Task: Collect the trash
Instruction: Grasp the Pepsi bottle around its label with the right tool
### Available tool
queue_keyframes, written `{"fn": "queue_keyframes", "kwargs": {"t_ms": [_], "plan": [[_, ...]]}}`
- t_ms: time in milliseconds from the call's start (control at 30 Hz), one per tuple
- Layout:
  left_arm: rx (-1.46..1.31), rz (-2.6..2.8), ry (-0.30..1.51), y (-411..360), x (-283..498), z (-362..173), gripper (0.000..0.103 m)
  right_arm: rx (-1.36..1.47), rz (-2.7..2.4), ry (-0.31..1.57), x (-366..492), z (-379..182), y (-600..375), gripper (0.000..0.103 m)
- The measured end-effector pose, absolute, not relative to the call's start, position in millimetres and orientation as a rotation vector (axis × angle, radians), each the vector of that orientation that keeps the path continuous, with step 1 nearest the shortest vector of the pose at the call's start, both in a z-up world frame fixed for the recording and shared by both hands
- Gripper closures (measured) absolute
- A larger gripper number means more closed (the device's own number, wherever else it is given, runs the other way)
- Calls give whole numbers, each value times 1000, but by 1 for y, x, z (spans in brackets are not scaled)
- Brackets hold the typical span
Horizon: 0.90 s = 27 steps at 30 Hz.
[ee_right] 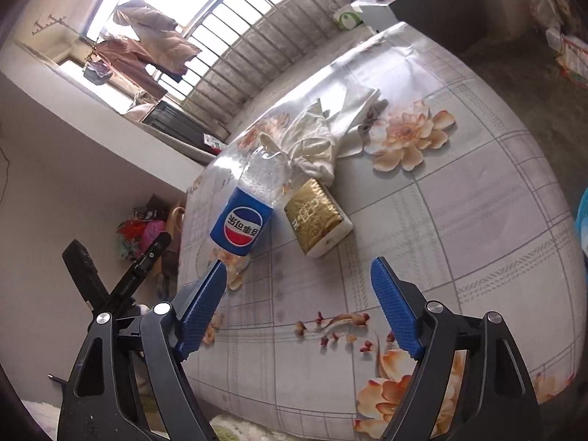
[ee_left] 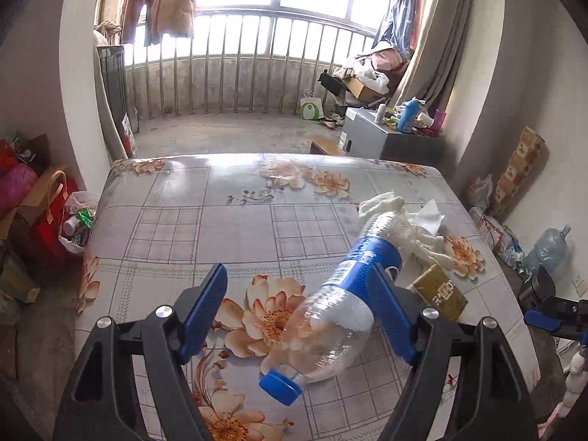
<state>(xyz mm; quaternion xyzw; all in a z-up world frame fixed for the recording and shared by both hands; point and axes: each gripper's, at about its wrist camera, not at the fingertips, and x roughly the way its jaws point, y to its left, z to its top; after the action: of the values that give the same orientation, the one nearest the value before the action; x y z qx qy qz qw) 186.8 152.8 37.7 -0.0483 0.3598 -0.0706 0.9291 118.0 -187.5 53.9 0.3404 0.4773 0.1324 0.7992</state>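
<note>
An empty plastic bottle (ee_left: 341,305) with a blue label and blue cap lies on its side on the flowered table (ee_left: 205,220), just beside a gold packet (ee_left: 441,296) and a crumpled white cloth (ee_left: 400,217). The left gripper (ee_left: 299,310) stands apart around the bottle's middle, one pad against the label, the other clear of it. The right gripper (ee_right: 297,312) hangs open over bare tablecloth, short of the packet.
</note>
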Motion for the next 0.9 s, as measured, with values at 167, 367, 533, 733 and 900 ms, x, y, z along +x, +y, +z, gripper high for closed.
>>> {"fn": "queue_keyframes", "kwargs": {"t_ms": [167,367,533,733,900], "plan": [[-124,-131,859,181,227,6,42,824,418,1121,160,45,-146,29],[-198,-273,1039,182,247,-31,48,809,442,1183,201,39,-101,29],[-277,-353,1095,181,229,-42,48,800,410,1207,223,30,-86,29],[-291,-405,1089,172,212,-40,49,754,374,1227,228,21,-83,33],[-243,-412,1084,163,209,-39,49,752,394,1265,223,10,-83,46]]}}
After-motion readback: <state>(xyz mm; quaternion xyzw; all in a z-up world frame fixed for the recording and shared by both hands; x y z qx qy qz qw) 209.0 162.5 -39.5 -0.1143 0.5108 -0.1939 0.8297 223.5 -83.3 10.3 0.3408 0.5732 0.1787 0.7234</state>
